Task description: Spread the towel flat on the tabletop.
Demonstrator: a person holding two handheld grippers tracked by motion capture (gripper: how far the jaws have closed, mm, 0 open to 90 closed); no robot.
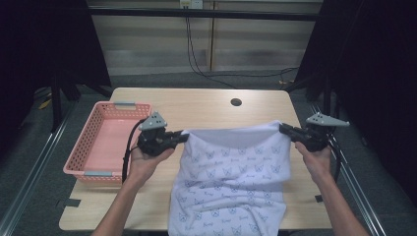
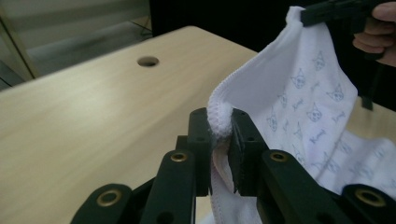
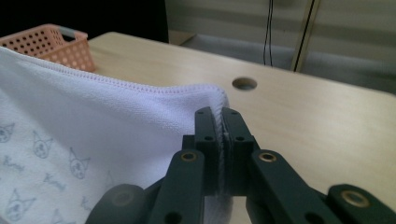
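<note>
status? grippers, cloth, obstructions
Left gripper shut on towel corner; right gripper shut on opposite corner. Towel lifted, stretched between them, lower part draped over table edge. Pink basket left, clear.

Soft white terry cloth on the towel (image 1: 231, 172), matt, faintly printed, stitched hem. Pale wood-grain laminate across the table (image 1: 206, 105), smooth, slight sheen. Pink perforated plastic for the basket (image 1: 101, 142). Matt black plastic jaws, brass-coloured rivets.

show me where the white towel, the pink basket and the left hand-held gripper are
white towel (image 1: 231, 172), high view, printed middle.
pink basket (image 1: 78, 169), high view, near rim.
left hand-held gripper (image 1: 184, 136), high view, jaw tips.
</note>
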